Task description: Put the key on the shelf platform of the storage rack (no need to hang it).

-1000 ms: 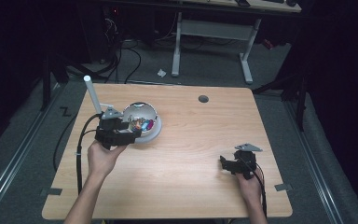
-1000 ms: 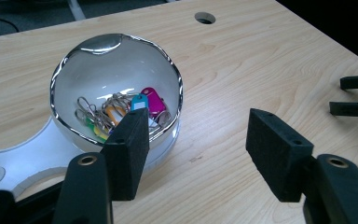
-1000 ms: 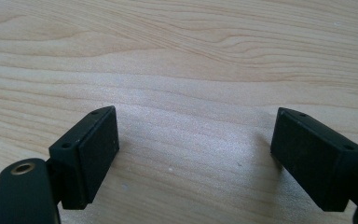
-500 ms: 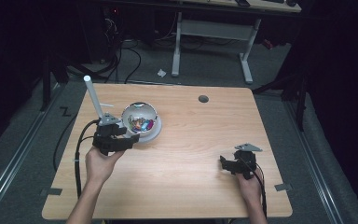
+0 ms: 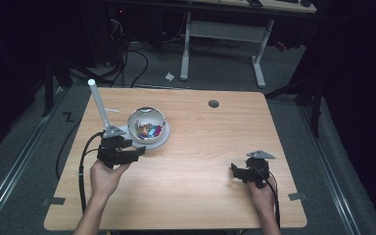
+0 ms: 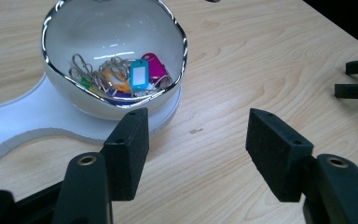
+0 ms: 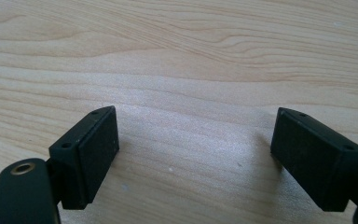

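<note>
A shiny silver bowl (image 5: pixel 147 123) (image 6: pixel 116 51) sits on a white base (image 6: pixel 32 123) at the table's left. Inside lie several coloured key tags and metal rings (image 6: pixel 121 77). A white rod (image 5: pixel 99 103) rises from the base. My left gripper (image 5: pixel 138 151) (image 6: pixel 196 149) is open, just in front of the bowl, with bare wood between its jaws. Low over the wood near the right front, my right gripper (image 5: pixel 235 171) (image 7: pixel 193 154) is open too and holds nothing. The right gripper's jaw tips (image 6: pixel 356 79) are at the right edge of the left gripper view.
The wooden table (image 5: pixel 200 147) has a round cable hole (image 5: pixel 213 104) near its far edge. Beyond the table stand a white desk frame (image 5: pixel 220 34) and cables on the dark floor. A cable (image 5: pixel 83 161) trails from the left gripper over the near left edge.
My left gripper has drawn back toward the person, away from the bowl's rim. The right gripper has stayed put.
</note>
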Demonstrator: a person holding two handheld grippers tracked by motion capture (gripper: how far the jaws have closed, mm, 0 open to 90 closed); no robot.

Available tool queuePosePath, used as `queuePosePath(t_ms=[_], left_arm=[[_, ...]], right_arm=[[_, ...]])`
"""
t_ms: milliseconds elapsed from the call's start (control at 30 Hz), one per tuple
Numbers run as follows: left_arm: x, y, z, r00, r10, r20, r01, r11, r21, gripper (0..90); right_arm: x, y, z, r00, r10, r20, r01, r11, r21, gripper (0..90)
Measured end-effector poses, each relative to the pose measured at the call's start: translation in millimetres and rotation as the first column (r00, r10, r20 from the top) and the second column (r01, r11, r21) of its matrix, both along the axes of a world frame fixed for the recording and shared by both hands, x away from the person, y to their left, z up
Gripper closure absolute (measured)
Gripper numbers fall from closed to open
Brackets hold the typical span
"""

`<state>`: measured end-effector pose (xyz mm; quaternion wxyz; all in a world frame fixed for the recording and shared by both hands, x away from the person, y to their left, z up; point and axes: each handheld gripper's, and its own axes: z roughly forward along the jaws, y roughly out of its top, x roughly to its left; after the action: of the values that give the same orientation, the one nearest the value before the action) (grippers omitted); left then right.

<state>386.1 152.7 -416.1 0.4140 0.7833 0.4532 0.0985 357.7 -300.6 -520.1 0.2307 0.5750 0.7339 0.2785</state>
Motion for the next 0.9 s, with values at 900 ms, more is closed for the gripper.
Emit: queuePosePath(t_ms=[900], left_arm=[[-9.0, -9.2, -44.6, 0.9970, -0.004, -0.077, 0.004, 1.0000, -0.001, 39.8]], right_arm=[[0.1, 0.2, 0.0, 1.0000, -0.002, 0.000, 0.002, 1.000, 0.000, 15.2]])
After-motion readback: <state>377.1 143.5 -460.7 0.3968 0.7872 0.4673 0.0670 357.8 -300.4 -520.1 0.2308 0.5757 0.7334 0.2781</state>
